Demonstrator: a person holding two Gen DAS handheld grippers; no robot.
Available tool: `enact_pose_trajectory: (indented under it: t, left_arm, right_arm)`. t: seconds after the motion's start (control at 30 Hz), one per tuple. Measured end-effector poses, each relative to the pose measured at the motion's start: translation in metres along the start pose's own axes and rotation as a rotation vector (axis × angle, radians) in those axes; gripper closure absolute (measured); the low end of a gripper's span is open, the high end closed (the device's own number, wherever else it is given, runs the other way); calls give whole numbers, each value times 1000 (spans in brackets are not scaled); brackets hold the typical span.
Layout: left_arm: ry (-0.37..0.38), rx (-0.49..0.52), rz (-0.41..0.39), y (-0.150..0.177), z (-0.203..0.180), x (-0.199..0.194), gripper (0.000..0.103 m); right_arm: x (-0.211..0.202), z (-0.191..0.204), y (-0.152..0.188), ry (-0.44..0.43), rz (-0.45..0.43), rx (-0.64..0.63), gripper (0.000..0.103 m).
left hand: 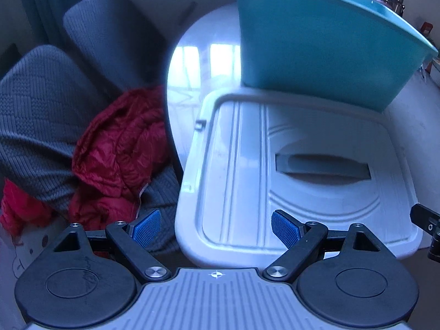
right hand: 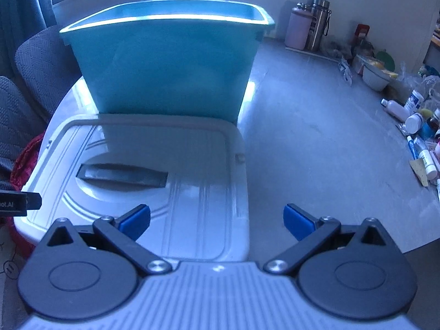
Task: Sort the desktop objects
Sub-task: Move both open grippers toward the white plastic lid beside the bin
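Observation:
A teal plastic bin [left hand: 316, 44] [right hand: 170, 63] stands upright on the grey table, its top open. Flat in front of it lies a white lid [left hand: 288, 170] [right hand: 137, 170] with a recessed grey handle [left hand: 324, 166] [right hand: 121, 176]. My left gripper [left hand: 217, 228] is open above the lid's near left edge, nothing between its blue pads [left hand: 147, 228]. My right gripper [right hand: 217, 222] is open over the lid's near right corner, also empty. Small bottles and tubes [right hand: 418, 126] lie scattered at the table's far right.
Grey chairs [left hand: 55, 104] stand left of the table, with a red puffy jacket [left hand: 121, 154] draped on one. Metal and pink flasks [right hand: 308, 24], a white bowl [right hand: 375, 75] and packets crowd the back right. Bare table top [right hand: 316, 137] lies right of the lid.

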State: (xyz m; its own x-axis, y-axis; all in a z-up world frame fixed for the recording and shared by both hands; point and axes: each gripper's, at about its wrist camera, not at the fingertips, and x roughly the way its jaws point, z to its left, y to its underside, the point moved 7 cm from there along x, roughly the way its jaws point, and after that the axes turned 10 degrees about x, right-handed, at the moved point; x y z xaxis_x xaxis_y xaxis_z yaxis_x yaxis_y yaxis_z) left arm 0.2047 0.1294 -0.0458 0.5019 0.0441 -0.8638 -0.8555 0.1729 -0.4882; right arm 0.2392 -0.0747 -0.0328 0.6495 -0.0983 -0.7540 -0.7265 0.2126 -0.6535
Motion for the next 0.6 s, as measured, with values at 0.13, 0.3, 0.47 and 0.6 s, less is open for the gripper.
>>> enact_pose_trajectory:
  t: [0.13, 0.3, 0.47, 0.6]
  left_arm:
    - [2, 10, 22, 9, 1, 4, 14]
    - [-6, 9, 37, 11, 11, 6, 14]
    - [-7, -7, 63, 9, 24, 11, 14]
    - [-1, -3, 90, 6, 29, 19, 14]
  right_arm:
    - [4, 3, 8, -7, 25, -12, 0]
    - [10, 9, 12, -13, 47, -2, 0]
    - [14, 10, 11, -1, 58, 14, 0]
    - [20, 11, 12, 7, 77, 25, 0]
